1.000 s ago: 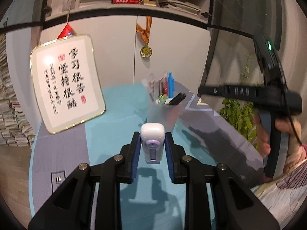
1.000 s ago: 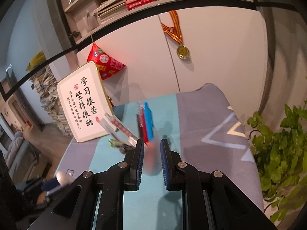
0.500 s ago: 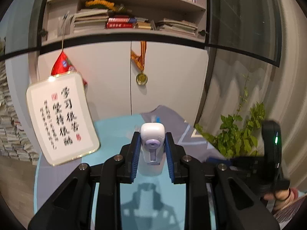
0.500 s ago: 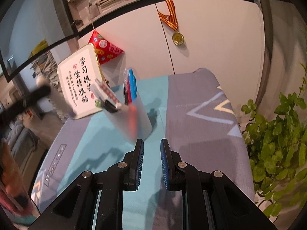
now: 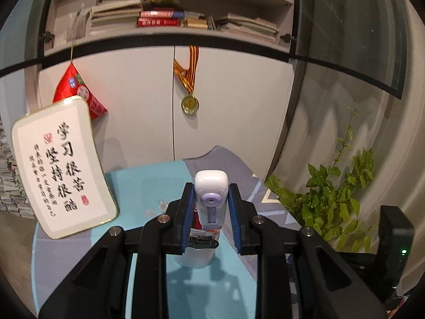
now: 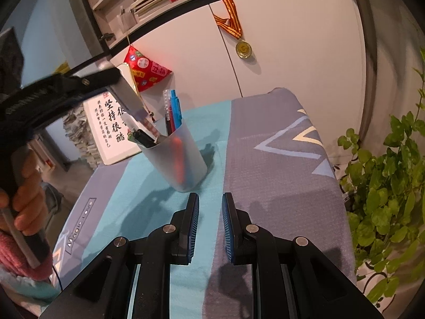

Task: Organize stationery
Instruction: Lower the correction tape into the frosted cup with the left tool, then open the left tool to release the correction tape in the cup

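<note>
While the left gripper (image 5: 211,207) pinches a white-and-lilac plastic correction-tape dispenser (image 5: 211,198) upright, just above the frosted grey plastic pen cup (image 6: 177,156), the right gripper (image 6: 210,223) hangs empty, its pads nearly together, cup at its 11 o'clock on the teal-and-grey table (image 6: 271,175), coloured pens (image 6: 172,111) inside.

a white and lilac correction tape (image 5: 211,194) stands upright between blue pads above a frosted pen holder (image 6: 178,156), itself upright on the teal-and-grey mat, packed with pens (image 6: 172,109).
</note>
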Tool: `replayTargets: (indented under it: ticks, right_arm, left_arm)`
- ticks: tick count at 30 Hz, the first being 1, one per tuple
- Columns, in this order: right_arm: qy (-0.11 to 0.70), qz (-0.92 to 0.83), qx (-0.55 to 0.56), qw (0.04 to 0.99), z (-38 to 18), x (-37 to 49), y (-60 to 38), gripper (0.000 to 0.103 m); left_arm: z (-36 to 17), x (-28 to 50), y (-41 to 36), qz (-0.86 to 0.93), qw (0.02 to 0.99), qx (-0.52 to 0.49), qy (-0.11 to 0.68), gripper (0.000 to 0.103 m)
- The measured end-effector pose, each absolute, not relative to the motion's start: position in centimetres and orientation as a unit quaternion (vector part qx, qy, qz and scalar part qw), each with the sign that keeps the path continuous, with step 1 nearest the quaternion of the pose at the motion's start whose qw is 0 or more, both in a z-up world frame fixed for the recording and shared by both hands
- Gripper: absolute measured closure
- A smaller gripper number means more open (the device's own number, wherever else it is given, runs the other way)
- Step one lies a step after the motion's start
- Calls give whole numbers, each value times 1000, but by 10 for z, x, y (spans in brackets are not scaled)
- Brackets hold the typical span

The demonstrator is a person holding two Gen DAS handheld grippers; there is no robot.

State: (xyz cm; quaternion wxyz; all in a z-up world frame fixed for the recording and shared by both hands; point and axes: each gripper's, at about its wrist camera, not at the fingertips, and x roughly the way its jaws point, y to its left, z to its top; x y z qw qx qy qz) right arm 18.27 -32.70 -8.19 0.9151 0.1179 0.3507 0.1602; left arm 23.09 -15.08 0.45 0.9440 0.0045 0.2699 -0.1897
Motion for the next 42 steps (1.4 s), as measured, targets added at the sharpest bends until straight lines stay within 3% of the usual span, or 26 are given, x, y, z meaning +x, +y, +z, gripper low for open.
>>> replayTargets:
  ticks: [10,29,42]
  right_arm:
    - [357,163,120,912,-87,189,-327,86]
    - [364,162,114,910,-88,191,-324,86]
    - [367,161,103,910,-87,193,-318,86]
  left_arm:
    - [-6,253,-145,-207,934,-41,289,79]
    - [-26,259,-145,-185,931,-5,316,78]
    - [-18,246,-135,-176,941,12,288,65]
